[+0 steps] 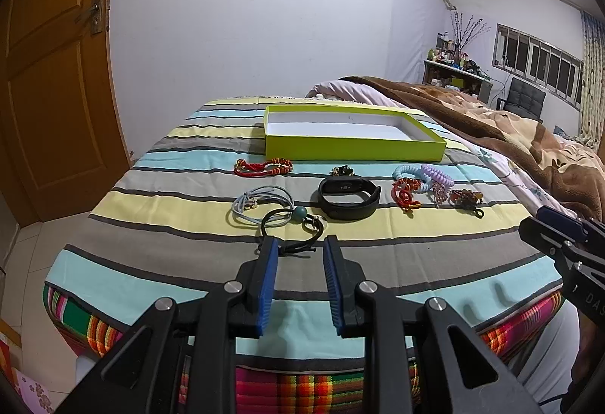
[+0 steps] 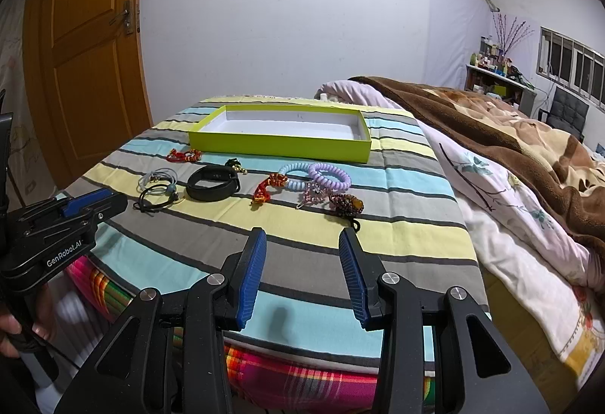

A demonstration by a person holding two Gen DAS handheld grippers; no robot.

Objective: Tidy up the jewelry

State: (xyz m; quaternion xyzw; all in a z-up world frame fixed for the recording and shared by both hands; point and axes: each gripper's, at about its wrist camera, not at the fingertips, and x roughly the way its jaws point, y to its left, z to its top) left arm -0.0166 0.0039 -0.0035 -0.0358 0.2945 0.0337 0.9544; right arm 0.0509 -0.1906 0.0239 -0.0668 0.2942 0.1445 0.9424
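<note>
Striped cloth [image 1: 189, 187] covers the bed end, where the jewelry lies in a loose row: a black wristband [image 1: 348, 199] at the centre, a red braided bracelet [image 1: 262, 166] beyond it to the left, and coiled pastel bands [image 1: 423, 179] to the right. Behind them sits an open lime-green box [image 1: 351, 148]. Nearer, the left gripper [image 1: 301, 247] hovers released just short of a black cord with a teal bead [image 1: 293, 221], and the right gripper [image 2: 302, 240] hangs released, holding nothing.

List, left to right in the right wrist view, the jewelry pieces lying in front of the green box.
Red braided bracelet → grey cord loops → black wristband → red knotted charm → purple coil tie → brown bead bracelet.
</note>
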